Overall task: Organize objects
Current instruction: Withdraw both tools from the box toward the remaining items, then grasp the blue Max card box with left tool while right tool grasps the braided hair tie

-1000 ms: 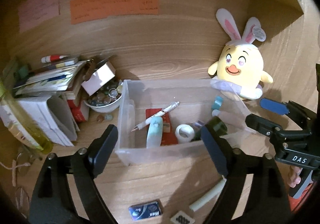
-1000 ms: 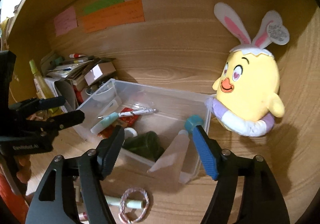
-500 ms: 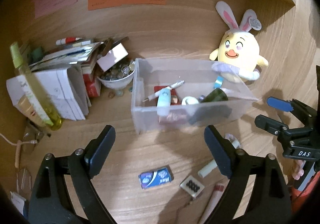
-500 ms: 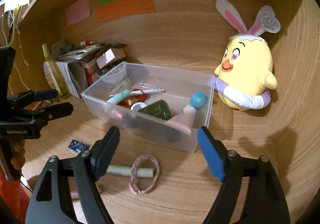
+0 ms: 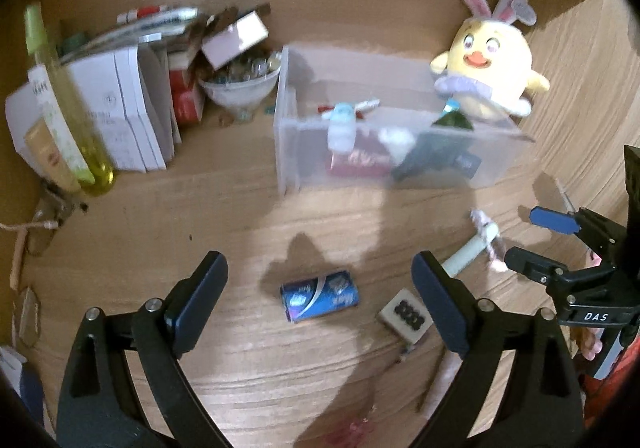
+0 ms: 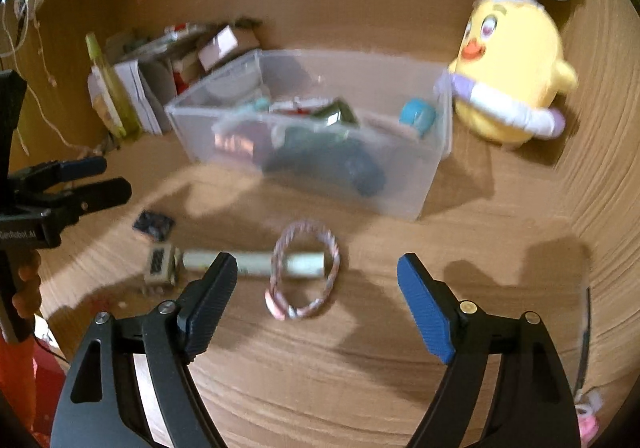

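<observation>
Left wrist view shows the left hand-held gripper (image 5: 320,290) spread wide with nothing between its jaws, which have just been opening; it points down at a small blue packet (image 5: 319,296) lying on the wooden surface (image 5: 200,216), probably its next pickup. Just beside the packet sits a small pale block with dark dots (image 5: 405,314), and a pale tube (image 5: 466,255) lies further right.

Right wrist view shows the right hand-held gripper (image 6: 316,302), also released and empty, its jaws having just widened. It hangs over a pink braided ring (image 6: 303,273) that loops around the tube, so the tube may hinder a clean grab.

Beyond both stands the clear plastic bin (image 6: 400,184), already holding a dark bottle, a pen and other bits. A yellow plush chick (image 6: 510,72) sits beside its right end; papers and a bowl crowd its left.
</observation>
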The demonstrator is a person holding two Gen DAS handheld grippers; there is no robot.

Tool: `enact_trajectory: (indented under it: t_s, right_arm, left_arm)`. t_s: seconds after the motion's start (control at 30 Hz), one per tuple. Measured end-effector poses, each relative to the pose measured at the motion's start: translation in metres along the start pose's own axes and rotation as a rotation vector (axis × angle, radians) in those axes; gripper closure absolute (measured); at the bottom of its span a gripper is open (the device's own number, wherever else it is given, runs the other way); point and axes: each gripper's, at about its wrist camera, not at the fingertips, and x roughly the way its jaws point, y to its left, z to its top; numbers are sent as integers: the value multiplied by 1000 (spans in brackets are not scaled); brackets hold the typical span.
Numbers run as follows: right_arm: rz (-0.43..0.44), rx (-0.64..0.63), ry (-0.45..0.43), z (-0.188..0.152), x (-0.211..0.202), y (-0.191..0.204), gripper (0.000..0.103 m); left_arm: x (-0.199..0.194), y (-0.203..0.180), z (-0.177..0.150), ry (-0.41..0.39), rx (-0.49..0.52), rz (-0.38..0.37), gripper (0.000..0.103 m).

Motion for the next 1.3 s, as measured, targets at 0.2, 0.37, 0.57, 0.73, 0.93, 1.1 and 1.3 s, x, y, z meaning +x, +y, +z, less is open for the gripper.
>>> enact_trajectory:
  t_s: [0.2, 0.37, 0.57, 0.73, 0.93, 1.1, 1.3]
  right_arm:
    - [-28, 18, 35, -7, 14, -4, 23]
    - [-6, -10, 49, -8, 16, 2, 27]
    - [-14, -70, 72, -9, 23, 13, 55]
    - [-24, -78, 60, -9, 25, 15, 75]
    - [-11, -48, 53, -10, 24, 6, 90]
    - [-16, -14, 32, -11, 19, -3, 92]
    - [-23, 16, -19, -7, 6, -11, 92]
  left_arm:
    - [16, 7, -12, 61, -10, 10, 9]
    - [26, 9, -15, 90, -18, 23, 9]
    - [32, 7, -13, 102, -15, 15, 9]
    - [39, 6, -13, 129, -17, 4, 24]
    - [38, 1, -16, 107, 20, 43, 37]
    - [35, 3, -15, 94, 22, 37, 52]
    - [29, 6, -10, 59, -10, 28, 52]
